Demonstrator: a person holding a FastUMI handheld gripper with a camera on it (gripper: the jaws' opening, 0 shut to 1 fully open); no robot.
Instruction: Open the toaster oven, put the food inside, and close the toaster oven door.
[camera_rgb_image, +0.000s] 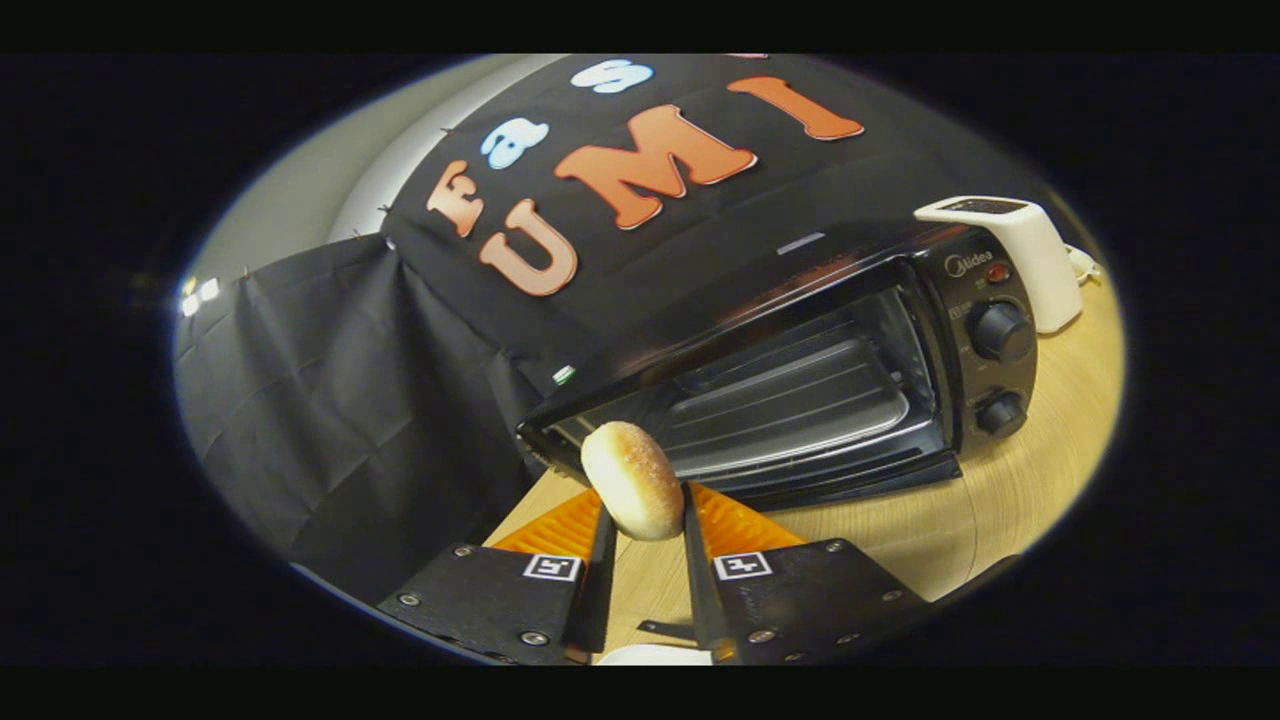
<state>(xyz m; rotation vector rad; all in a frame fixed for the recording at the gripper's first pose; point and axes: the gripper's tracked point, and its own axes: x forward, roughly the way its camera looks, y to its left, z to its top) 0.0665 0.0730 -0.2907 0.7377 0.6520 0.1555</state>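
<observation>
Inspection from beside the bench (1040, 470): the gripper (645, 535) is closed on a round bun (633, 480), its two jaws pressing the lower flanks from either side. The bun stands on edge between them, pale crust upward, lifted clear of the wooden surface. Held low on its body like this, most of the bun projects ahead of the jaws, which should let it be set down inside without the jaws going deep into the cavity.

The toaster oven (800, 370) sits just beyond the bun, tilted in this view. Its door appears already down: the cavity is exposed and a metal tray (800, 405) lies on the rack inside, unobstructed. The door panel seems to extend toward the gripper beneath the opening, though its front edge is hard to separate from the oven's base. Two control knobs (1000, 330) occupy the right-hand panel, clear of the path.

A white appliance (1020, 255) stands behind the oven's right end, not involved.

Assessment: opening is done; the carrying step is in hand. The bun is aligned toward the left half of the opening. Placement and door closing remain. Risk noted: soft bread may deform or slip if tilted on entry.
</observation>
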